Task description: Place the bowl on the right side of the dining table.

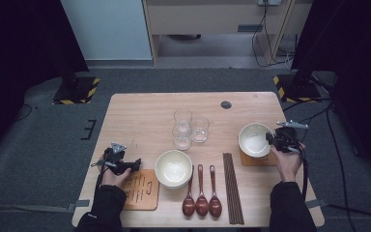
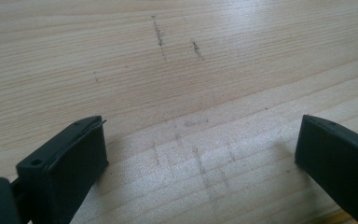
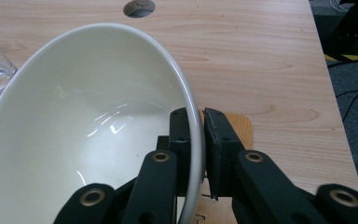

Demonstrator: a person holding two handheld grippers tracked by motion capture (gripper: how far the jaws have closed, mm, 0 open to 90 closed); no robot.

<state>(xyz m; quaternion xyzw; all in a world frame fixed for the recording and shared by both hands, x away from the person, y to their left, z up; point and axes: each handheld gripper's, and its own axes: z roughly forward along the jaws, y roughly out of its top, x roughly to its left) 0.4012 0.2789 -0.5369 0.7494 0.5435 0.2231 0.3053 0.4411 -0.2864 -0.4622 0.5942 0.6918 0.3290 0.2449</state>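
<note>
Step in hand: table setting — R gripper (image 3: pixel 196 122) is clamped on the rim of a white bowl (image 3: pixel 88 126), one jaw inside the wall, one outside, pads pressing. In the high view that bowl (image 1: pixel 254 138) sits at right-centre of frame, over a wooden coaster (image 1: pixel 257 158); looks tilted in the right gripper view, so prob. being lowered onto the coaster, not fully seated yet. Can't tell if the base touches.

L gripper (image 1: pixel 120 162) at lower left of the high view, parked on the table (image 1: pixel 140 116) just above the second coaster (image 1: pixel 140 189). Jaws wide apart, nothing between them — just bare wood grain in the left gripper view.

Next move, my guess: level the bowl, settle it centred on the coaster, then spread the jaws and back off w/o dragging the rim. Risk: bowl tips or slides off the coaster edge on release.

Counts (high view):
- bowls: 1 held at right + a bowl stack (image 1: pixel 173 169) at lower centre; stack looks like 2, not sure
- glasses (image 1: pixel 190 128): 3, clustered centre, touching or nearly
- spoons (image 1: pixel 202 193): 3, brown, side by side, lower centre
- chopsticks (image 1: pixel 233 186): one bundle right of the spoons, no. of sticks too fine to count
- coasters: 2
- grippers: 2
</note>
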